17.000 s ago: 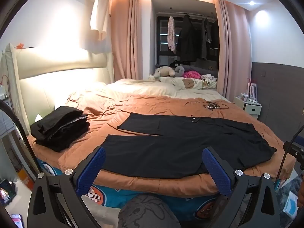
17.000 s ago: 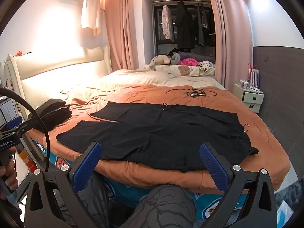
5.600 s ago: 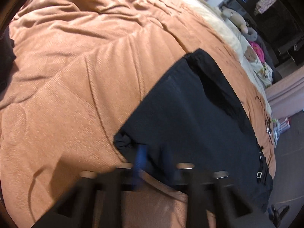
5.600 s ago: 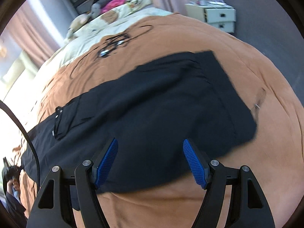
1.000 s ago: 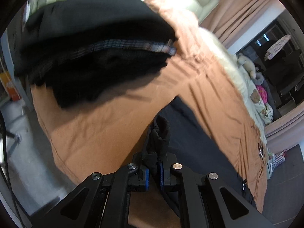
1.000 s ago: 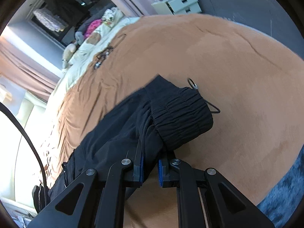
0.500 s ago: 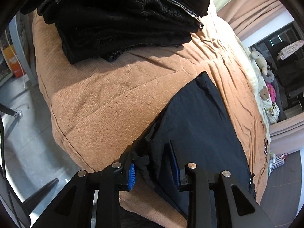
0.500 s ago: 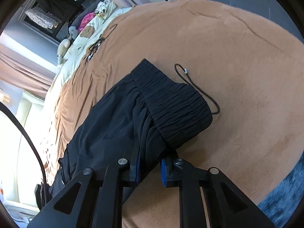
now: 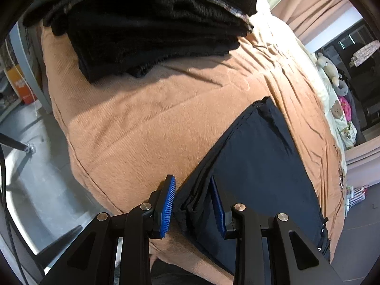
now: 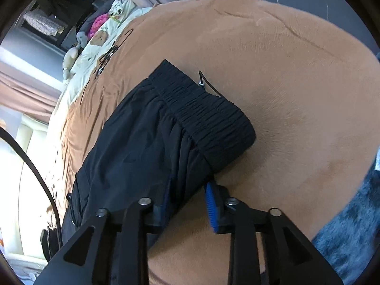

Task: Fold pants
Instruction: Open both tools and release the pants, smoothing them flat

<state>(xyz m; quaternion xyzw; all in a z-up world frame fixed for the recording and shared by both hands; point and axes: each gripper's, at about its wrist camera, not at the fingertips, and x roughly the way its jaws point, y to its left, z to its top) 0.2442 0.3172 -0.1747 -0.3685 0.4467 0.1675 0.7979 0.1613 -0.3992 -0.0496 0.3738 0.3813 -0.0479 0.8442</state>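
Left gripper [image 9: 193,204]: fingers parted a little and loosed from the cuff end of the pants [image 9: 256,173], bunched hem now lying slack between the pads on the bed [image 9: 142,118], near its edge, below a stack of dark folded clothes [image 9: 142,23]. Right gripper [image 10: 187,204]: fingers opening too, waistband [image 10: 206,116] resting on the blanket, cloth between the pads no longer pinched. Lengthwise fold laid down, by the look of it; crosswise fold likely next.

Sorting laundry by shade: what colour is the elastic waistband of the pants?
Black, the ribbed waistband shows best in the right wrist view.
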